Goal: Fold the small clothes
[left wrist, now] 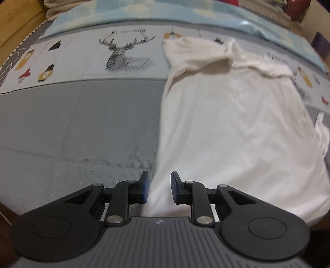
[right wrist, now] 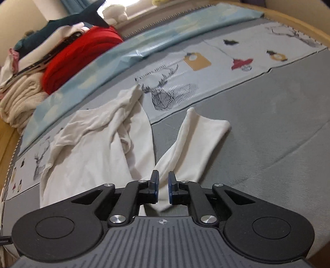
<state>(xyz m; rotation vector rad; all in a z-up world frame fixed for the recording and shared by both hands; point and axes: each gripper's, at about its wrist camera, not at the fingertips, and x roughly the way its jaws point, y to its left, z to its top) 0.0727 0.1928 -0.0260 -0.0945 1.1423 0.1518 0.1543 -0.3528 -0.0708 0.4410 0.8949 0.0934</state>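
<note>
A white long-sleeved top [left wrist: 237,134] lies spread on the grey bed sheet [left wrist: 72,127], collar end far from me and rumpled. My left gripper [left wrist: 158,187] hovers over the top's near left edge, jaws apart, with the cloth edge showing in the gap and touching neither pad. In the right wrist view the top's body [right wrist: 99,154] lies at the left, and one sleeve [right wrist: 196,144] stretches away to the right across the sheet. My right gripper [right wrist: 163,189] sits over the near end of that sleeve. Its jaws stand a narrow gap apart with white cloth showing between them.
A printed band with deer drawings [left wrist: 123,55] crosses the sheet, and a light blue quilt [left wrist: 144,14] lies beyond it. A pile of folded clothes, with a red one [right wrist: 78,55] and a cream knit [right wrist: 18,103], sits at the bed's far corner. A wooden bed frame [left wrist: 14,22] borders the mattress.
</note>
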